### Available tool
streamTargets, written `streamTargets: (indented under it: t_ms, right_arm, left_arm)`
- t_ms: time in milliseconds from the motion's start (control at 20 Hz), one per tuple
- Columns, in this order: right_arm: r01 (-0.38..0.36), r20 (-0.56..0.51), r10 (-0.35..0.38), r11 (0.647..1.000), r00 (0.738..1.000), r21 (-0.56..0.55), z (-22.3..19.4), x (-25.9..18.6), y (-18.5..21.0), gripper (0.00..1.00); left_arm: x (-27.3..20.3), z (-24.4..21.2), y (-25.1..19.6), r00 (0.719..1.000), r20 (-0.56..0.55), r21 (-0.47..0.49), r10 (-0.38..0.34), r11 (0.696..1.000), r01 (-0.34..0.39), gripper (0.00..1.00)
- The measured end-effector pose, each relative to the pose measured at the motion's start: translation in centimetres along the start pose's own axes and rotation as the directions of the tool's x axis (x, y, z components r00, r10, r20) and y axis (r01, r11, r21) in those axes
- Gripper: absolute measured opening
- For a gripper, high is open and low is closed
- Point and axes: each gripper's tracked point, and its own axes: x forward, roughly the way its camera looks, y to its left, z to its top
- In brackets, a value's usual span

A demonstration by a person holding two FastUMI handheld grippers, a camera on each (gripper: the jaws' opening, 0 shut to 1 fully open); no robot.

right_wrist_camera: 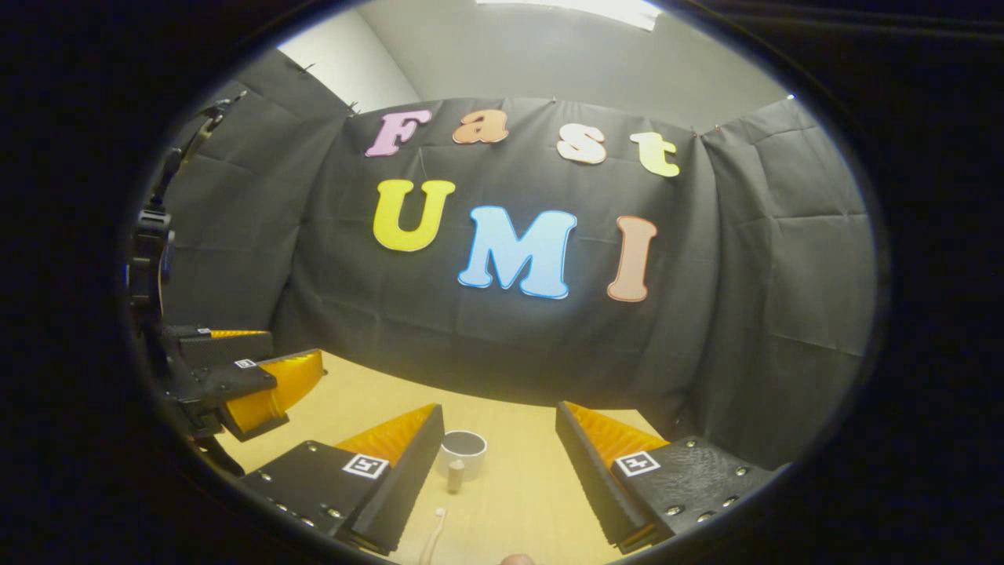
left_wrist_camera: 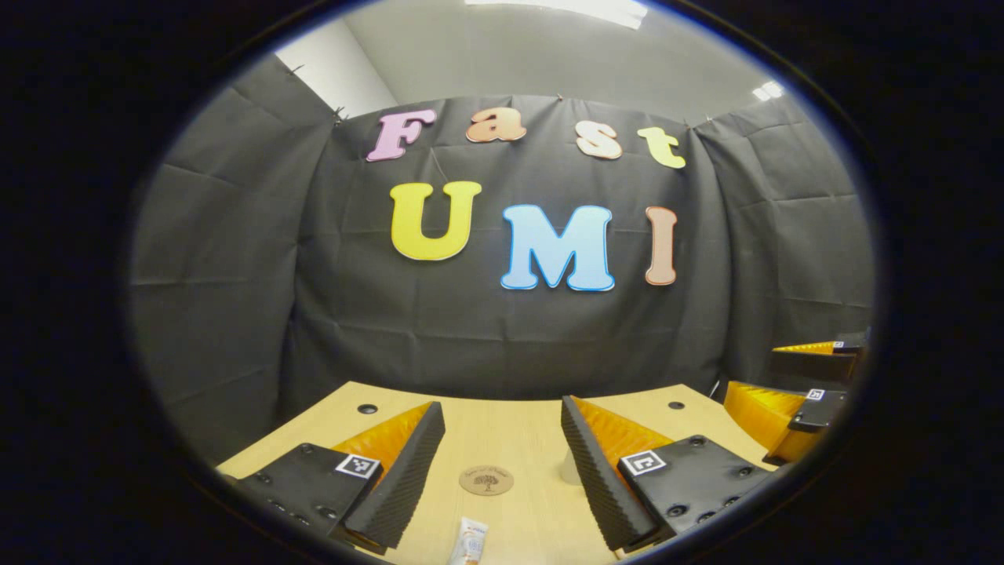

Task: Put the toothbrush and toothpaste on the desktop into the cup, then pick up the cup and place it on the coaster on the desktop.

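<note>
Both claws wide, holding nothing: left claw, right claw.

Landmark: white ceramic cup on pale wooden desk.
- White slim toothbrush just in front of cup: light, stiff; judge mid-handle grip.
- White soft toothpaste tube near round brown coaster: squashy; judge gentle mid-body pinch.
- Cup likely slippery; take by rim wall.

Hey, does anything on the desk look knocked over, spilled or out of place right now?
Nothing stands out. The cup stands upright, the coaster lies flat and bare, and the toothpaste and toothbrush lie on the desk.
</note>
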Motion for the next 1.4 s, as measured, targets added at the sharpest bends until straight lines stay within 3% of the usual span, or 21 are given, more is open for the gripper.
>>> streamTargets:
  t_ms: [550, 750, 1100, 1400]
  right_arm:
    - [-0.048, -0.059, 0.048, 0.999, 0.997, -0.002, -1.5, 1.0, 1.9, 0.89]
    - [-0.074, -0.183, 0.078, 0.997, 0.98, 0.03, -5.1, 1.5, 3.2, 0.89]
    - [-0.105, -0.417, 0.14, 0.989, 0.898, 0.106, -11.8, 1.6, 5.3, 0.89]
    - [-0.09, -0.587, 0.178, 0.98, 0.79, 0.177, -16.7, 1.4, 6.5, 0.89]
  left_arm:
    - [0.4, -0.7, 0.7, 1.0, -0.023, 0.008, 0.001, 1.0, -0.001, 0.95]
    - [0.4, -3.3, 0.8, 0.996, -0.092, -0.008, -0.008, 1.0, 0.007, 0.95]
    - [0.2, -9.6, 2.7, 0.956, -0.292, -0.014, 0.021, 1.0, -0.027, 0.96]
    - [0.5, -15.4, 3.6, 0.875, -0.484, 0.023, 0.019, 1.0, -0.009, 0.96]
